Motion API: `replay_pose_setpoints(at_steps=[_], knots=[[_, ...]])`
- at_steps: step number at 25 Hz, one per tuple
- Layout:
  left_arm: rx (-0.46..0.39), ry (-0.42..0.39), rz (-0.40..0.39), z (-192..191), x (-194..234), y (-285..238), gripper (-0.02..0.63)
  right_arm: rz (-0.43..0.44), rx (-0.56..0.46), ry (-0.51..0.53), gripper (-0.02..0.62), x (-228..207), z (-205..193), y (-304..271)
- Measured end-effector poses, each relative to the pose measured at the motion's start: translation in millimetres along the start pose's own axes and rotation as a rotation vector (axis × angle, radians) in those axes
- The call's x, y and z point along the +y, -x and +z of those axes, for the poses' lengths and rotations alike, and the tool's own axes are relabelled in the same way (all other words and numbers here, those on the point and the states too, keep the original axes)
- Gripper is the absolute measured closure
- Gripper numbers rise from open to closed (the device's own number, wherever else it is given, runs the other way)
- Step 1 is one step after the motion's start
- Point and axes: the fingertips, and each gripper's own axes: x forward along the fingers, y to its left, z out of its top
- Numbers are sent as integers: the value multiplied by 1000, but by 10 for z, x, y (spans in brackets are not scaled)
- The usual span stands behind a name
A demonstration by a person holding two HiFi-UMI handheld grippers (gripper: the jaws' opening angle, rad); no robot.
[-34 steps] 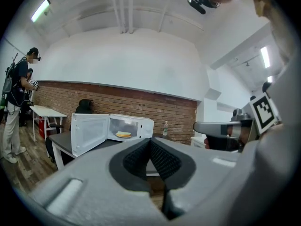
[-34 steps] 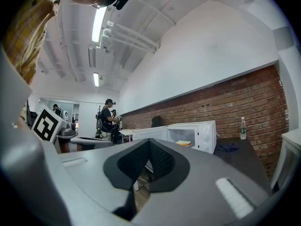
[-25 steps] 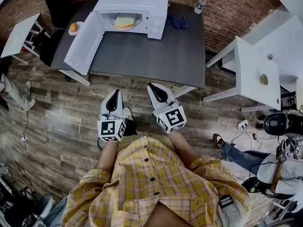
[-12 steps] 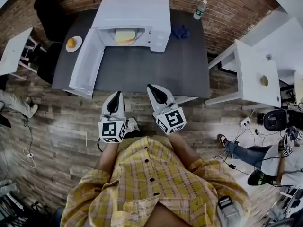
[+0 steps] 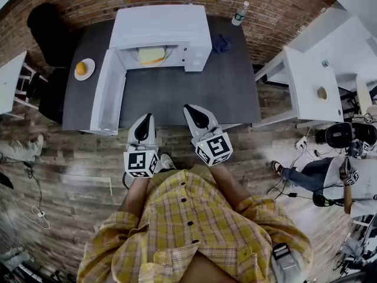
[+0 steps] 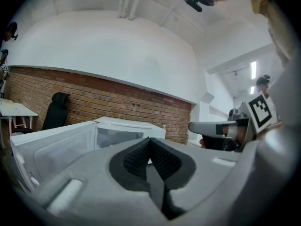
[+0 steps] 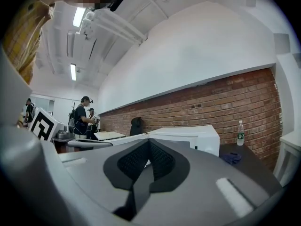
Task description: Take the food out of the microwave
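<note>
A white microwave (image 5: 160, 25) stands at the back of a dark table (image 5: 230, 93), its door (image 5: 108, 91) swung wide open to the left. Inside the cavity lies yellow food (image 5: 151, 55). My left gripper (image 5: 143, 118) and right gripper (image 5: 190, 109) hover side by side just short of the table's near edge, both shut with nothing in them. The left gripper view shows the shut left gripper (image 6: 149, 140) before the open door (image 6: 51, 147). In the right gripper view the shut right gripper (image 7: 149, 142) points at the microwave (image 7: 188, 136).
A plate with an orange (image 5: 83, 69) sits left of the door. A blue cloth (image 5: 221, 42) lies right of the microwave, a water bottle (image 5: 238, 13) behind it. White tables (image 5: 306, 87) stand at right, a black chair (image 5: 47, 25) at left. People (image 7: 83, 117) stand farther off.
Both grippers have come closer to the table and the microwave; the table edge now lies right under their tips. Their jaws stay shut.
</note>
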Motion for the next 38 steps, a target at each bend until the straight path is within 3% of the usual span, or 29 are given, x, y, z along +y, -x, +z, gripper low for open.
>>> replay_pose_setpoints(at_steps=[10, 26, 38], knots=[[-7, 19, -48, 40, 170, -253, 606, -30, 8, 12, 592, -71, 46, -250], [23, 24, -27, -28, 275, -830, 606, -31, 4, 2, 592, -541, -9, -546], [129, 108, -33, -352, 391, -1321, 606, -37, 22, -22, 592, -816, -137, -701]])
